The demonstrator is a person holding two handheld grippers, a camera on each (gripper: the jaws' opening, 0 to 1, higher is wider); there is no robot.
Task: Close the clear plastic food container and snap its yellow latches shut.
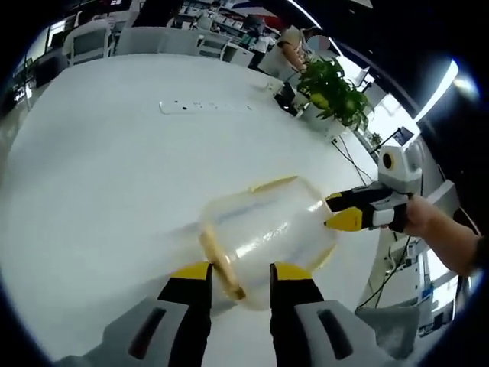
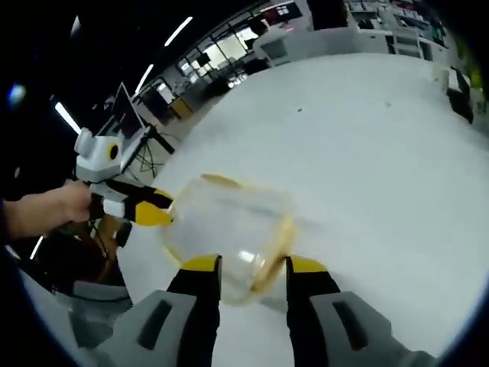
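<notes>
Left gripper (image 1: 238, 269): grey body with yellow-tipped black jaws, set apart. A yellow latch (image 1: 221, 264) of the container lies in the gap between the tips. Whether either tip touches it cannot be told.

Right gripper (image 2: 252, 264): same build, jaws also apart, tips at the near rim of the container with a yellow latch (image 2: 276, 252) between them. Contact cannot be told.

Container: clear plastic food container with rounded corners and yellow latches (image 1: 267, 229), resting on the white tabletop (image 1: 114, 168), near its edge and between the two grippers. Its walls are blurred in both views. Whether the lid is fully seated cannot be told.

Left gripper view, particular: the right gripper (image 1: 336, 212) enters from the right, held by a person's hand (image 1: 424, 218), its yellow tips at the far side of the container. A further yellow latch (image 1: 273, 183) shows on the top edge of the container. Beyond: a green potted plant (image 1: 332, 88) at the far edge of the tabletop and white office chairs (image 1: 92, 38) behind it.

Right gripper view, particular: the left gripper (image 2: 164, 208) enters from the left, held by a hand (image 2: 72, 202), tips against the container's left side. A yellow latch (image 2: 221, 180) sits on the far edge. Behind: a monitor on a stand (image 2: 126, 107) and ceiling strip lights (image 2: 177, 30).
</notes>
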